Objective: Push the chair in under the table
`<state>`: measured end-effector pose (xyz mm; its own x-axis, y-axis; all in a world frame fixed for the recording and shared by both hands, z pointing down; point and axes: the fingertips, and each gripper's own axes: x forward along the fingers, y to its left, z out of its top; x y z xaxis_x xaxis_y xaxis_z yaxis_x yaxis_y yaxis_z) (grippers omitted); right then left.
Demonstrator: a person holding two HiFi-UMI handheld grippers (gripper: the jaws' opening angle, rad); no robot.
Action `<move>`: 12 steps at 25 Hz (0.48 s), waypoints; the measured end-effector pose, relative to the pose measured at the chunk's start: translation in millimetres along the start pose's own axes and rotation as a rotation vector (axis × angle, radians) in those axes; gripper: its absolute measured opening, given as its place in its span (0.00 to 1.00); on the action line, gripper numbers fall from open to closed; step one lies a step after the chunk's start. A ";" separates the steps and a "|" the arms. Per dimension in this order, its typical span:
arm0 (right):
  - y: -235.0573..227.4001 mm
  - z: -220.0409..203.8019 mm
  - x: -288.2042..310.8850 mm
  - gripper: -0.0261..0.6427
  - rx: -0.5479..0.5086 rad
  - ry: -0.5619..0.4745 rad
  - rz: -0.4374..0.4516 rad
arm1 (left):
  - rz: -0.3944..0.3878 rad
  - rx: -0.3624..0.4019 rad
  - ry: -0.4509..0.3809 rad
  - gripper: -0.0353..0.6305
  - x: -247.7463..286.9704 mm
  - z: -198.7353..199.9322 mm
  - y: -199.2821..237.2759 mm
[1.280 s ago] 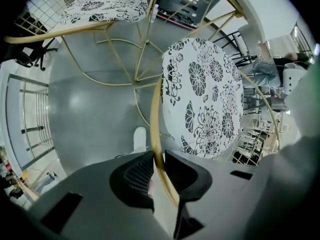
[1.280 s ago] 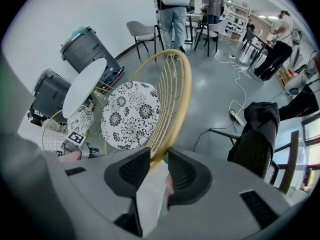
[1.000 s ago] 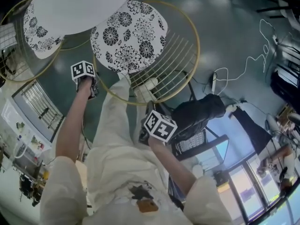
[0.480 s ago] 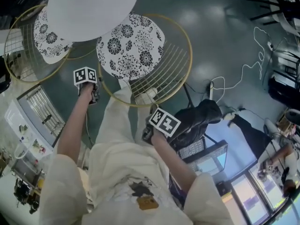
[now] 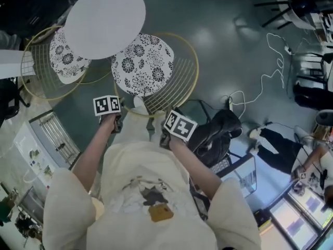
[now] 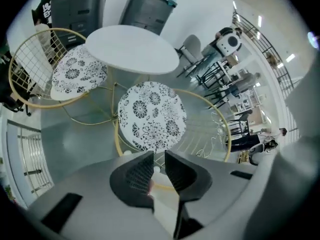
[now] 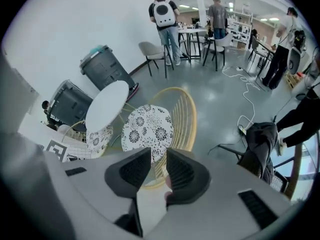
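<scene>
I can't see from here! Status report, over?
Open, empty: left gripper, right gripper, above chair back. Seat mostly outside table. Path looks clear.

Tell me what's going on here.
A person stands behind a gold wire chair with a flowered cushion, a claw in each hand. The left claw and the right claw hang by the chair's back. Their jaws are apart and closing slightly, with nothing gripped between them. The chair's seat sits at the edge of the round white table, mostly not under it. A second chair sits on the table's far side.
</scene>
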<state>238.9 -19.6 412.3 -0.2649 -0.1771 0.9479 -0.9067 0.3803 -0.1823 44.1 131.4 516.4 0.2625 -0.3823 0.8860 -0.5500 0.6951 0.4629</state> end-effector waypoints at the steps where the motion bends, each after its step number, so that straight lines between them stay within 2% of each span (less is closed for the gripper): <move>1: 6.4 6.9 -7.0 0.18 -0.008 -0.025 0.021 | -0.013 0.017 -0.011 0.17 -11.5 -2.8 -11.1; 4: 28.4 26.2 -27.2 0.13 -0.028 -0.097 0.111 | -0.045 0.089 -0.068 0.16 -45.5 -6.4 -43.3; 8: 50.0 47.5 -53.9 0.12 -0.044 -0.177 0.202 | -0.052 0.169 -0.202 0.09 -88.8 -2.2 -83.4; 12: 78.1 65.9 -83.7 0.11 -0.099 -0.259 0.282 | -0.100 0.236 -0.301 0.07 -130.7 6.0 -128.0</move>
<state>168.6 -34.9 301.5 -0.5847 -0.2711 0.7646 -0.7536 0.5305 -0.3882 75.4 88.8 341.2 0.0994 -0.6268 0.7728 -0.7101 0.4994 0.4963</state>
